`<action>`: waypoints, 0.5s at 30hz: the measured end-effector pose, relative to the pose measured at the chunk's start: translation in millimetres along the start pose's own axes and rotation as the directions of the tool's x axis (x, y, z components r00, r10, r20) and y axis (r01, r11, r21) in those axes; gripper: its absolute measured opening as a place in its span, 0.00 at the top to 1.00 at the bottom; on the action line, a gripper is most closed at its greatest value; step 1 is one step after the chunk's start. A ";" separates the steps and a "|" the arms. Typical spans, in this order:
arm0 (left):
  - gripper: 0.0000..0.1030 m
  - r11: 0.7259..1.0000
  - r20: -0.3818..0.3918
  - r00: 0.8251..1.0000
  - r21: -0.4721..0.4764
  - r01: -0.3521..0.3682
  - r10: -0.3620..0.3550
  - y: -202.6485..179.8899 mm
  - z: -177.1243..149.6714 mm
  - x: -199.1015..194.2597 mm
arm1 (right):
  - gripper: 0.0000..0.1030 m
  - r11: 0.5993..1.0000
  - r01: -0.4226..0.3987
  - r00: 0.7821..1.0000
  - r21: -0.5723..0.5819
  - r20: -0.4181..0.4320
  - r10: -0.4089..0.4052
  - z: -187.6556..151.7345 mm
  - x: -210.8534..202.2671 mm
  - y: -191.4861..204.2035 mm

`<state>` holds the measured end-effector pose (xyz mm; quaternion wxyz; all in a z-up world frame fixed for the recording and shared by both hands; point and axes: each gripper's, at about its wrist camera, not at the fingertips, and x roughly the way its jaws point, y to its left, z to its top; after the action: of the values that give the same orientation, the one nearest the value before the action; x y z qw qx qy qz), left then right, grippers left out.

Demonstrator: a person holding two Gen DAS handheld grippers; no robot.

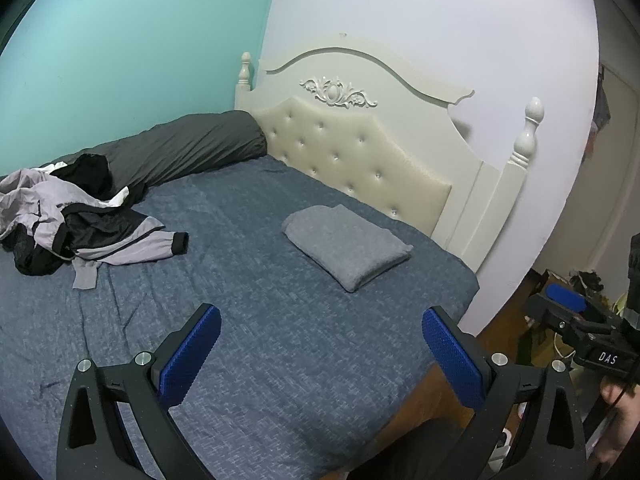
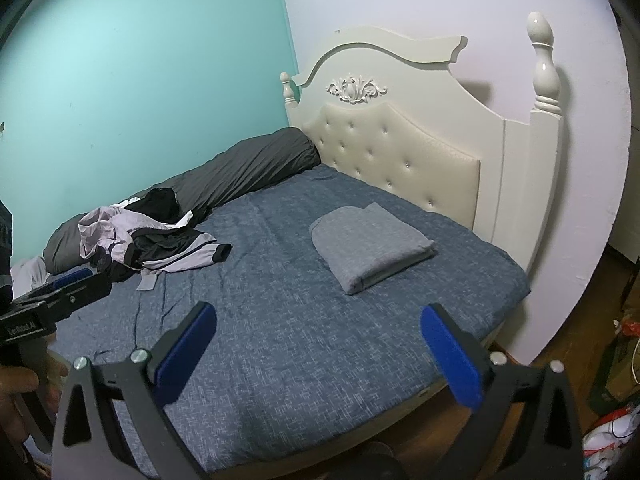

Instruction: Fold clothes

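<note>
On the bed [image 1: 280,360], folded cloth [image 1: 346,246] lies right of the jacket pile [image 1: 80,224], near the headboard [image 1: 360,152]

My two grippers, left gripper [image 1: 321,354] and right gripper [image 2: 318,351], are black frames with silver screws and blue textured pads [image 1: 191,356].

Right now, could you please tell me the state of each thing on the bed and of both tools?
Grey garment: folded, lying flat near the headboard.
Jacket pile: unfolded, crumpled in a heap.
Dark duvet: rolled along the wall.
Left tool: open, empty, above the bed.
Right tool: open, empty, above the bed.
</note>
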<state>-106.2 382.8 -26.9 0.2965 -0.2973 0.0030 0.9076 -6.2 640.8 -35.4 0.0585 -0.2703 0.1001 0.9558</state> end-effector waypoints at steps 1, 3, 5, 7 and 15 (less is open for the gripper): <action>0.00 1.000 0.001 1.000 0.001 -0.002 0.002 0.1 -0.3 -0.2 | 0.00 1.000 0.000 1.000 0.000 -0.001 0.000 -0.1 0.4 -0.2; 0.00 1.000 0.003 1.000 0.001 -0.003 0.003 0.1 -0.9 -0.6 | 0.00 1.000 0.000 1.000 0.001 -0.002 0.000 -0.7 0.3 -0.2; 0.00 1.000 0.005 1.000 -0.001 -0.002 0.002 0.1 -1.8 -0.9 | 0.00 1.000 -0.001 1.000 0.000 -0.003 0.001 -1.1 0.1 -0.4; 0.00 1.000 0.001 1.000 -0.007 0.009 -0.009 1.0 -2.4 -0.8 | 0.00 1.000 0.000 1.000 -0.001 -0.004 0.000 -1.0 0.0 -0.6; 0.00 1.000 -0.001 1.000 -0.004 0.013 -0.013 -0.8 -4.4 -0.7 | 0.00 1.000 0.001 1.000 0.000 -0.004 -0.001 -0.9 0.0 -0.8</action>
<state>-103.0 382.3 -29.9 0.3017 -0.2985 -0.0006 0.9055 -5.6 641.4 -36.4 0.0587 -0.2724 0.0999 0.9552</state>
